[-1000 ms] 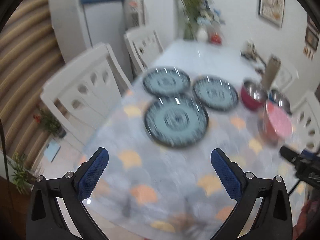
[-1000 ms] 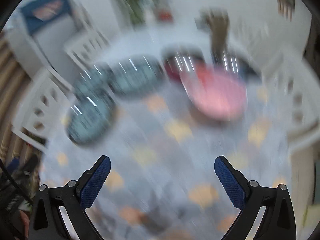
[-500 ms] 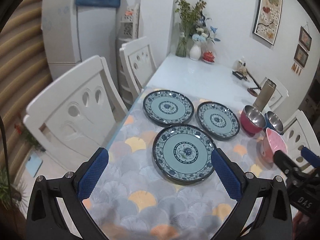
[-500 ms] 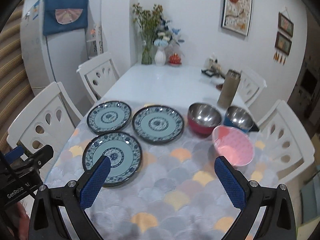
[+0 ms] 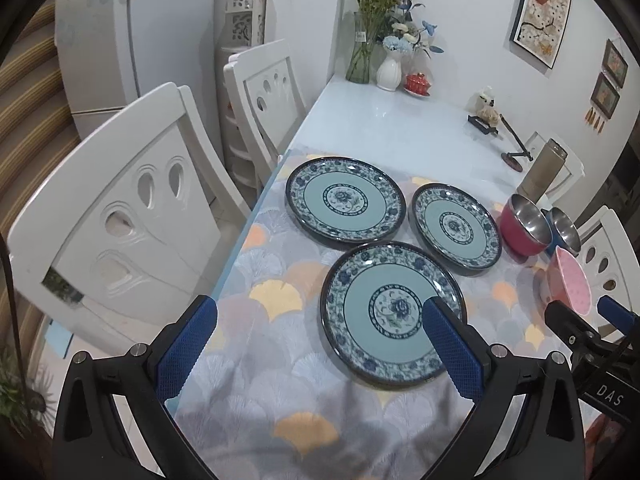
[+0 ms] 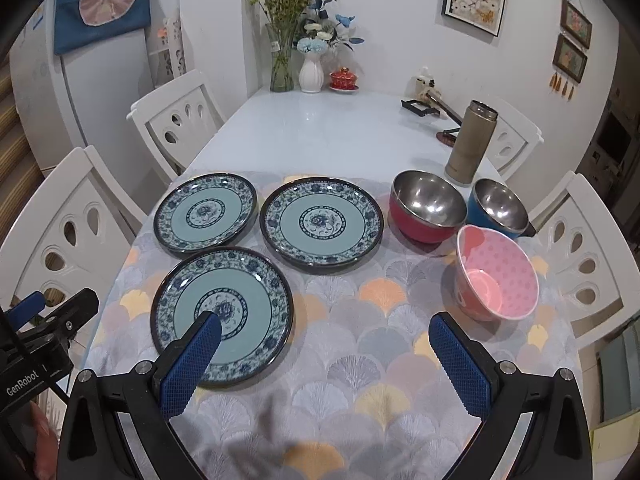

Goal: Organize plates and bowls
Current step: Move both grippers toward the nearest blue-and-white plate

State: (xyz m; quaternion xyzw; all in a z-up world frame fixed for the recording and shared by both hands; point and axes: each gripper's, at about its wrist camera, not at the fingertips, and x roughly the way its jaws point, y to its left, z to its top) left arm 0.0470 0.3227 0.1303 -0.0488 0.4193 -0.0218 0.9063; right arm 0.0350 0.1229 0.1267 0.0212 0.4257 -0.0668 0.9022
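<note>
Both tongs, left (image 5: 316, 344) and right (image 6: 324, 360), gape empty above the nearest patterned plate (image 6: 222, 314), bowls (image 6: 496, 278) beyond it unstacked.

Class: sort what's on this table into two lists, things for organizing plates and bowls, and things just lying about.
Job: three blue plates, red bowl, blue bowl, pink bowl.

Lying about: thermos, glass vase, white vase, red lidded cup.
</note>
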